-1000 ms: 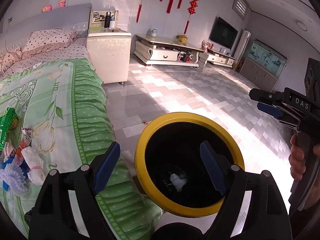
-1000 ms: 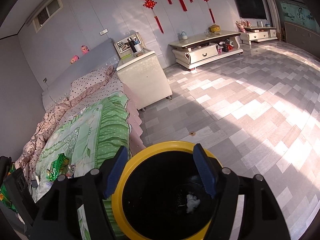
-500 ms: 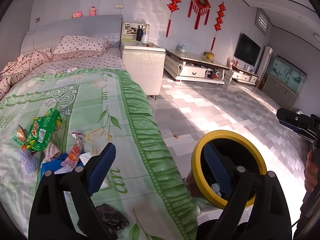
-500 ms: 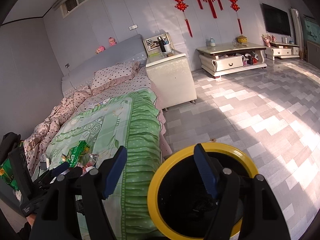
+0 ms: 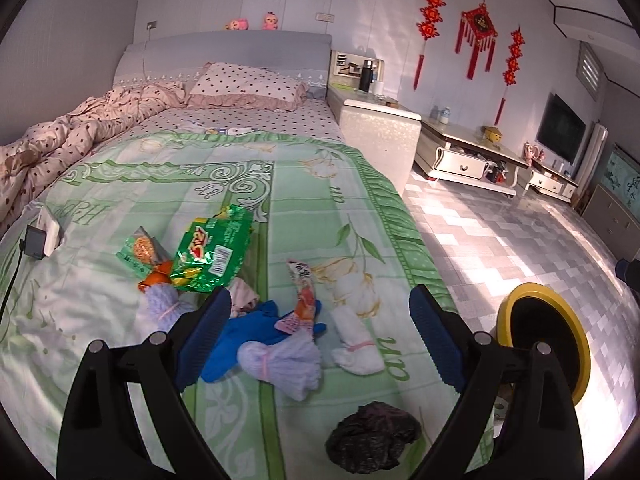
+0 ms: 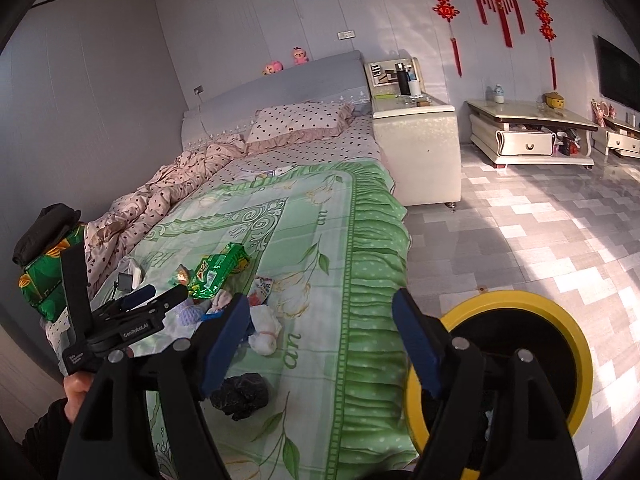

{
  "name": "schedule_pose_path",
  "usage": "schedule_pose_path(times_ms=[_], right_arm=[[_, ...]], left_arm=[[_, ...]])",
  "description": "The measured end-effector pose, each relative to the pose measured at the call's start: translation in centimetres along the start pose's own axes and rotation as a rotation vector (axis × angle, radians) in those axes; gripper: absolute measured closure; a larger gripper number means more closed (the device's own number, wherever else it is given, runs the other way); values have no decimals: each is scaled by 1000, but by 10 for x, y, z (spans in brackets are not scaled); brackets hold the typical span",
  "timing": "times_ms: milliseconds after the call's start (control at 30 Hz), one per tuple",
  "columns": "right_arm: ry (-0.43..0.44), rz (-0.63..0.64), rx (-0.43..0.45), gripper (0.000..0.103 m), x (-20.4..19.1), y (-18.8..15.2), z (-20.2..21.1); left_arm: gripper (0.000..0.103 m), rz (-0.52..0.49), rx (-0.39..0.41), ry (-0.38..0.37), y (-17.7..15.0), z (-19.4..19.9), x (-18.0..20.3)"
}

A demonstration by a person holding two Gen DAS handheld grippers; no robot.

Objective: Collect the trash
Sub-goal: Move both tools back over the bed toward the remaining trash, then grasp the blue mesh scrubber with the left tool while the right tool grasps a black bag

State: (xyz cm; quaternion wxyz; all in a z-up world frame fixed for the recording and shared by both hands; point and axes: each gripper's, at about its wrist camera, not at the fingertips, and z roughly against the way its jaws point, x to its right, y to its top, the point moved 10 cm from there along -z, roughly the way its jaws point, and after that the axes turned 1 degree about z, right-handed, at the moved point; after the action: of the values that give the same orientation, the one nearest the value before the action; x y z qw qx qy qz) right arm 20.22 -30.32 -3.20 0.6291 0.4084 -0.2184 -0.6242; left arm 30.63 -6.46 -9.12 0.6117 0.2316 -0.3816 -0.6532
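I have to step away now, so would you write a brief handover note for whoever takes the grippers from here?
Left gripper: open, empty, over the litter on the bed.
Right gripper: empty, jaws opening, above the bed's edge.
Bin: yellow rim, on the floor beside the bed; something pale already lies in it.
Left on the green cover: green snack bag, small packet, pink wrapper, blue glove, white bundles, black crumpled bag.
Next: probably pick these up and drop them in the bin.

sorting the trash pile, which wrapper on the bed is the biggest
The green snack bag, crumpled open mid-pile. It dwarfs the small green packet to its left and the narrow pink wrapper to its right.
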Motion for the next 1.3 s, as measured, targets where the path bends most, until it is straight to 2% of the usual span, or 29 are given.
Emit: schedule_pose_path(times_ms=[333,633,833,1133,1300], right_arm=[[70,90,-94,31,-63,-36,-41],[100,179,-222,27,-97,-91,-82],[101,233,-298,27,-106,-124,-105],[88,280,-365,27,-106,-151,-137],[76,290,-380,27,-103,-157,-152]], left_arm=[[17,94,-25,129,-17,-11,-97],[17,185,-83,210,-45,-41,-164],[17,239,-133,237,-60,-70,-190],[17,297,-198,248,-73,-117,-210],[28,309,-214,235,-75,-137,-210]])
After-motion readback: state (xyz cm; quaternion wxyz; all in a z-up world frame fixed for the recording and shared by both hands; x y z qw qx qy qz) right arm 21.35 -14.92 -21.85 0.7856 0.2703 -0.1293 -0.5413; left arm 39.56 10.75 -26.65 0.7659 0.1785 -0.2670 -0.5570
